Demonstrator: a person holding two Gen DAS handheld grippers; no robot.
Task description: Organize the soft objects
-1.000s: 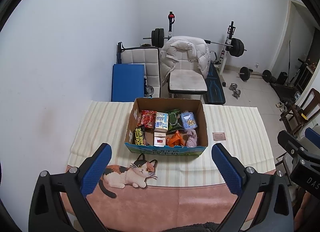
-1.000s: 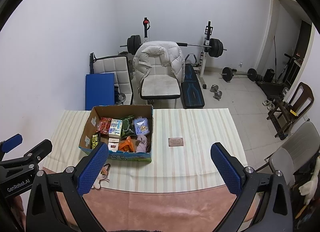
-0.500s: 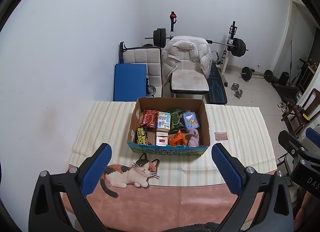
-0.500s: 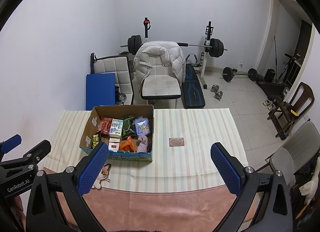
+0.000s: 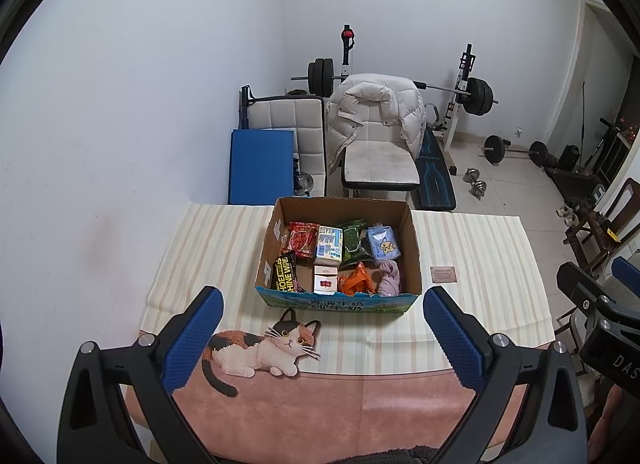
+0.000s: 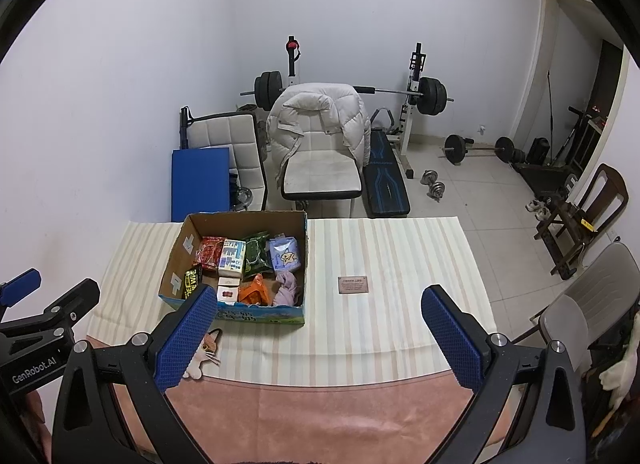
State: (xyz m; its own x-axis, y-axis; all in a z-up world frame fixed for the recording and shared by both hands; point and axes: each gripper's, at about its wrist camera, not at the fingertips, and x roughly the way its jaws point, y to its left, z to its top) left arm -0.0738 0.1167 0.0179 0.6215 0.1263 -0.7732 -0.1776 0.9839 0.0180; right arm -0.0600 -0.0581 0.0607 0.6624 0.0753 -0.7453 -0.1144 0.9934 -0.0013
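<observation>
While both are held level above the near edge of the desk [image 5: 480,248], the left claw [image 5: 320,340] and the right claw [image 6: 318,338] are kept spread wide, with nothing gripped between the blue ribbed pads [image 5: 192,344]. An open brown cardboard box [image 5: 412,248] is set on the striped cloth ahead of them, well apart from both. A crumpled lilac soft cloth [image 5: 389,278] is seen in its near right corner, beside an orange packet [image 5: 356,284].
</observation>
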